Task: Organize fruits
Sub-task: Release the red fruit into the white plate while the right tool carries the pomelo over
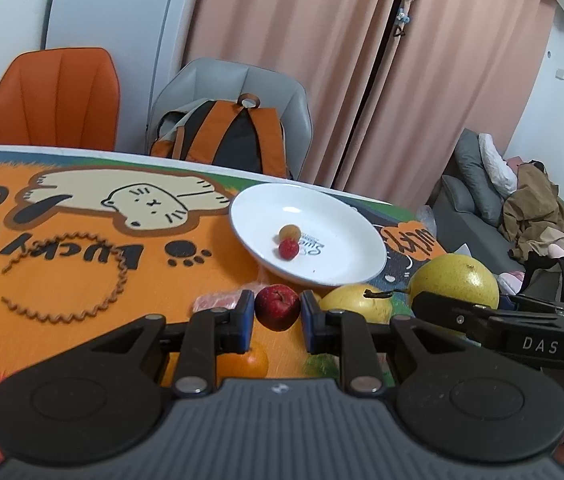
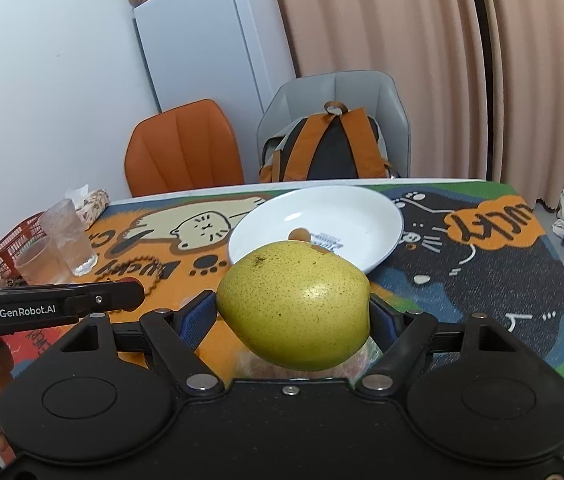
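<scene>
- Pear (image 2: pixel 296 306), yellow-green with fine brown speckles, sits clamped between the blue pads of the right hand-held gripper (image 2: pixel 294 316), raised above the desk (image 2: pixel 482 280).
- Dark red apple (image 1: pixel 277 306), small and glossy, is pinched in the left hand-held gripper (image 1: pixel 277 320).
- Second yellow pear (image 1: pixel 356 302) lies at 2 o'clock of the apple.
- White plate (image 1: pixel 322 216) at 12 o'clock holds a red berry (image 1: pixel 288 249) and a small orange-brown fruit (image 1: pixel 290 232).

My table (image 2: pixel 494 292) wore a cartoon cat mat, orange, black and green. Directly on it sat a white plate (image 1: pixel 346 236), two clear glasses (image 2: pixel 67 242) near a red basket (image 2: pixel 9 240), an orange (image 1: pixel 243 360), a second yellow pear (image 1: pixel 356 304) and a coiled brown cord (image 1: pixel 93 296).
</scene>
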Available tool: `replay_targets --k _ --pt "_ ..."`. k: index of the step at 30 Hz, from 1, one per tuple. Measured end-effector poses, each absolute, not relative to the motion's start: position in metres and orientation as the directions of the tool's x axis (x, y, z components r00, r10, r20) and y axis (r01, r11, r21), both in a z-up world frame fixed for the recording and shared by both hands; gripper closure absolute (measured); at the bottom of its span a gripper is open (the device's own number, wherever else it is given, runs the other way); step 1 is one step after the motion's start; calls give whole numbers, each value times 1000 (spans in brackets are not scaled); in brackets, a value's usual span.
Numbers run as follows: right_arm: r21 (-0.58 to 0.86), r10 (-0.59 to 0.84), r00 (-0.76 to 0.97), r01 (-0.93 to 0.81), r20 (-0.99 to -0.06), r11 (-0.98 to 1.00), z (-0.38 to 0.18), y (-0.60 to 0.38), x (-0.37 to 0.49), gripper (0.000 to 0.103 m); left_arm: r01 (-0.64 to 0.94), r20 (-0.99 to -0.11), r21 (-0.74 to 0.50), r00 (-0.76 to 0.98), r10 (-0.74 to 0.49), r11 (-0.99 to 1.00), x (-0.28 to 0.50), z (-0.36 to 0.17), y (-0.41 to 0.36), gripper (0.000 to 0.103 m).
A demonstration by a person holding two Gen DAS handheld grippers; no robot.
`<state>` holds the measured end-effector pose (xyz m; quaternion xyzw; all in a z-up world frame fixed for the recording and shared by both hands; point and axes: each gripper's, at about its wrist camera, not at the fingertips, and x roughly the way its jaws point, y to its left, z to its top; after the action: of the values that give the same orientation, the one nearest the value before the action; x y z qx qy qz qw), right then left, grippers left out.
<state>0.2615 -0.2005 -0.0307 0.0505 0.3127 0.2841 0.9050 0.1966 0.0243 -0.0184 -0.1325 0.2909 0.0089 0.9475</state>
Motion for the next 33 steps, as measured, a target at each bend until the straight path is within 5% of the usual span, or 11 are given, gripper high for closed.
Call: replay_targets --k 33 --pt "269 512 665 -440 -544 857 -43 -197 322 28 -31 -592 -236 797 -119 971 299 -35 20 80"
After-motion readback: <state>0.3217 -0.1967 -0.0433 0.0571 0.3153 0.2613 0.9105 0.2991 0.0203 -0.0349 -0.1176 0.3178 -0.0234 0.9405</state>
